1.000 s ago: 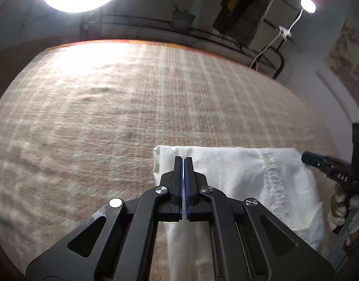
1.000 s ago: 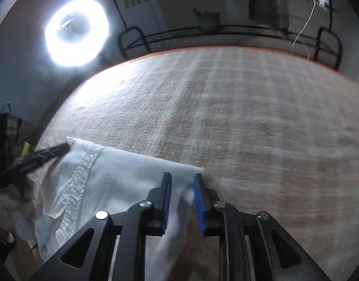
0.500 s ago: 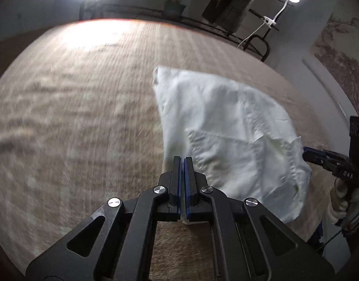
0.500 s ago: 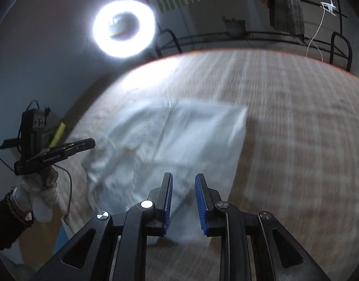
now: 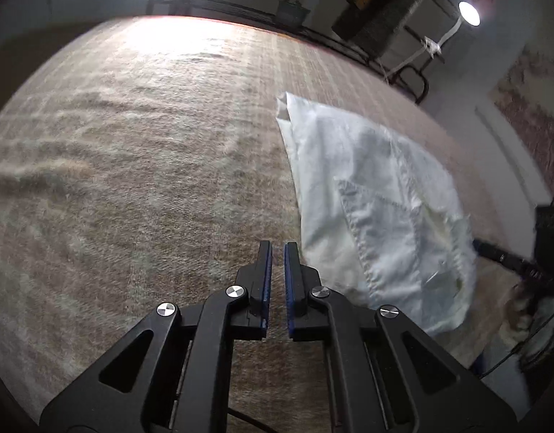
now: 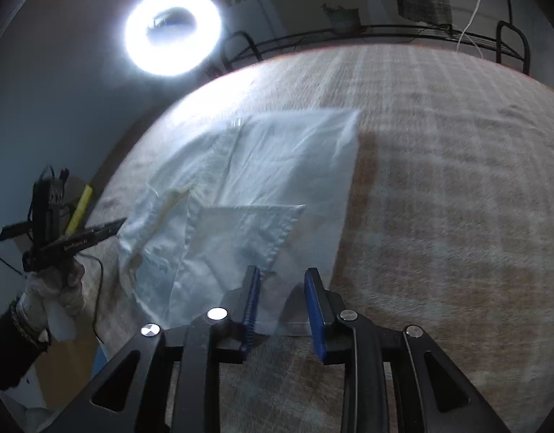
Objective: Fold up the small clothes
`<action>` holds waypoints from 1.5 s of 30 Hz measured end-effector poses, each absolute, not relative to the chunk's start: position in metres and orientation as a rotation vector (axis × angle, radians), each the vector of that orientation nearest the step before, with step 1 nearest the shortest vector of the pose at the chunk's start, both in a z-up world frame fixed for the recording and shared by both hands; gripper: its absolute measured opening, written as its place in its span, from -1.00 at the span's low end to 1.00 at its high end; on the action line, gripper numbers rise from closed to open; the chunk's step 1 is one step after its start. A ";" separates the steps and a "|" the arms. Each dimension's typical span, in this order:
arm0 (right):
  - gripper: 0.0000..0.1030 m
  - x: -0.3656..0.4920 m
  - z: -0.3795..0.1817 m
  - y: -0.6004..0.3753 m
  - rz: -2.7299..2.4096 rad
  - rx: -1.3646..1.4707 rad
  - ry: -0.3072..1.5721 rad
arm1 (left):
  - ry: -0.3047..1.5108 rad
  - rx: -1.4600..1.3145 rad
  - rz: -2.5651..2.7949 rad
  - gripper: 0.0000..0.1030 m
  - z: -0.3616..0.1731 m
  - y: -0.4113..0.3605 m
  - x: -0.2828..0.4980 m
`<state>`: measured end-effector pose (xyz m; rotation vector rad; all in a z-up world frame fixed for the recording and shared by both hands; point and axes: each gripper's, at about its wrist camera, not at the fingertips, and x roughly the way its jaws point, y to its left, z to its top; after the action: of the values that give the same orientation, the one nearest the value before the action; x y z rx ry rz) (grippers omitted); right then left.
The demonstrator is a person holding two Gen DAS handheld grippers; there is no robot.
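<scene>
Left wrist view, gripper: left gripper [image 5: 276, 263] sits low centre of frame, its blue pads parted by a narrow gap with nothing between them. A half second ago they were pressed tight together at the cloth's edge.

Left wrist view, garment: white garment [image 5: 378, 209] lies flat on the plaid bed cover [image 5: 132, 180], right of centre in the frame, just beside the gripper tips and not touching them. A stitched pocket or folded flap shows on its lower half.

Left wrist view, far right: right gripper [image 5: 493, 252] appears small and blurred at the right edge, near the garment's lower corner.

Right wrist view, gripper: right gripper [image 6: 281, 296] at bottom centre, jaws well apart. The garment's near hem lies between and under the pads, yet they do not pinch it.

Right wrist view, garment: white garment [image 6: 277, 166] spreads from centre toward the left of frame, one panel doubled over the lower middle.

Right wrist view, left edge: left gripper [image 6: 96, 231] at mid left, held in a gloved hand [image 6: 56, 288], tips near the garment's left edge.

Background: ring light [image 6: 172, 30] upper left, metal bed rail [image 6: 385, 32] along the top.

Change: a second ago both grippers were carrying the cloth; now it is laid down and released.

Meaning: one fold looks finished. Probably a further fold or smoothing remains.
</scene>
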<state>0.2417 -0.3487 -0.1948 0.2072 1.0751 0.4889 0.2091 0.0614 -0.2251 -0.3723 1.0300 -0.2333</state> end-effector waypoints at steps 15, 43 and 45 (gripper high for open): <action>0.14 0.292 -0.236 -0.390 0.507 0.646 1.120 | 1.123 -0.890 -0.376 0.08 -0.256 0.074 0.265; -0.76 0.285 -0.150 -0.355 0.489 0.367 0.988 | 0.863 -0.288 -0.395 -0.77 -0.136 -0.063 0.246; -0.76 0.283 -0.138 -0.368 0.470 0.359 0.966 | 0.848 -0.273 -0.423 -0.77 -0.130 -0.077 0.248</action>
<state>0.2826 -0.3678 -0.1383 0.3592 0.9660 0.4703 0.2480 -0.0774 -0.1299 -0.2727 0.8476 -0.4227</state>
